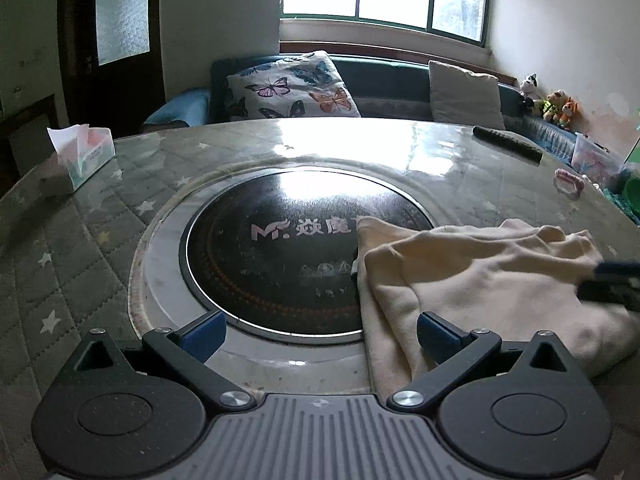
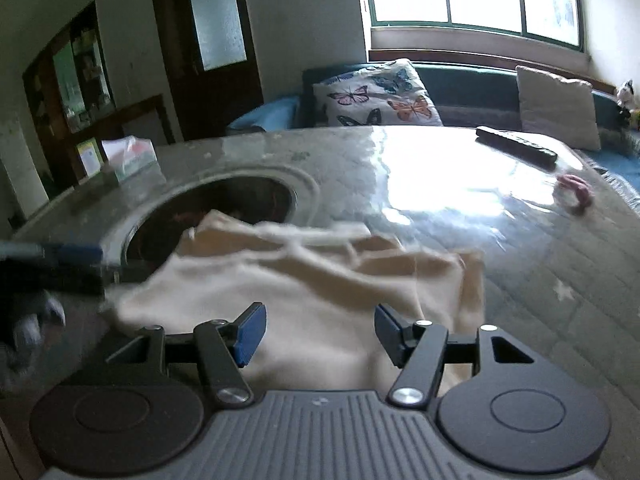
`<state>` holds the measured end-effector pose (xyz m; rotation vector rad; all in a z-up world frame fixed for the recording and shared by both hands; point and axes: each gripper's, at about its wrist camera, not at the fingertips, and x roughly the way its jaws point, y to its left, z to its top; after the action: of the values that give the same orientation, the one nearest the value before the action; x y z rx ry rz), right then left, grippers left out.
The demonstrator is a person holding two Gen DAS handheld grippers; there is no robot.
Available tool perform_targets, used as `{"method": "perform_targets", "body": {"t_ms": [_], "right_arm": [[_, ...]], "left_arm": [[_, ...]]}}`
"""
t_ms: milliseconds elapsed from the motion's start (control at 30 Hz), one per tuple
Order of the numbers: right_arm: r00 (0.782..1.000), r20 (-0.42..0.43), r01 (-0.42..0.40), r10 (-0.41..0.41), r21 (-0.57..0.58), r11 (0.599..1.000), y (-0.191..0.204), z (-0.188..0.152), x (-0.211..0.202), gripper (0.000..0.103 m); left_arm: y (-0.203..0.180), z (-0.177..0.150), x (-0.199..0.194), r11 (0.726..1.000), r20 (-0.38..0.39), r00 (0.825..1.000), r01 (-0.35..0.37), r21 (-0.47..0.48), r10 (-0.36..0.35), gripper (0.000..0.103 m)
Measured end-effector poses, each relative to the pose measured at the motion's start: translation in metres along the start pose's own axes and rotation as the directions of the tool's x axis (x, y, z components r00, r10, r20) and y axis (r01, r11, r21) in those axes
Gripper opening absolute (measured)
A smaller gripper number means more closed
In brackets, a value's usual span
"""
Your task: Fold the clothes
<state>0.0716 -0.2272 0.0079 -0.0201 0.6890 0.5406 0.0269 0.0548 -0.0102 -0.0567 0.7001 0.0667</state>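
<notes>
A cream garment [image 1: 488, 280] lies crumpled on the round table, partly over the black glass hob [image 1: 280, 248]. My left gripper [image 1: 320, 338] is open and empty at the garment's left edge, its right finger over the cloth. In the right wrist view the garment [image 2: 320, 292] lies just ahead. My right gripper [image 2: 320, 334] is open above the cloth's near part, holding nothing. The right gripper shows blurred at the right edge of the left wrist view [image 1: 612, 284]; the left gripper shows blurred at the left of the right wrist view [image 2: 60, 264].
A tissue box [image 1: 82, 152] stands at the table's far left. A black remote [image 1: 508, 142] and a pink hair tie [image 1: 570, 184] lie at the far right. A sofa with a butterfly cushion [image 1: 292, 88] stands behind the quilted table [image 1: 80, 240].
</notes>
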Motion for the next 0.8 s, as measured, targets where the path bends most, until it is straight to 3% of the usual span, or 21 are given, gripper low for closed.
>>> {"method": "perform_targets", "body": {"t_ms": [500, 600, 700, 800], "right_arm": [[0.999, 0.003, 0.039, -0.040, 0.069, 0.997, -0.036, 0.036, 0.044, 0.061], [0.999, -0.008, 0.049, -0.049, -0.010, 0.999, -0.025, 0.035, 0.041, 0.061], [0.991, -0.016, 0.129, -0.131, -0.108, 0.986, -0.011, 0.035, 0.051, 0.061], [0.981, -0.044, 0.183, -0.189, -0.120, 0.976, -0.013, 0.038, 0.067, 0.061]], "left_arm": [[0.002, -0.008, 0.004, 1.000, -0.007, 1.000, -0.023, 0.004, 0.023, 0.103], [0.004, -0.011, 0.005, 1.000, -0.008, 1.000, -0.021, -0.011, 0.021, 0.103], [0.004, -0.012, 0.005, 1.000, -0.004, 1.000, -0.019, -0.022, 0.019, 0.103], [0.006, -0.014, 0.005, 0.999, 0.000, 1.000, -0.016, -0.032, 0.016, 0.103]]}}
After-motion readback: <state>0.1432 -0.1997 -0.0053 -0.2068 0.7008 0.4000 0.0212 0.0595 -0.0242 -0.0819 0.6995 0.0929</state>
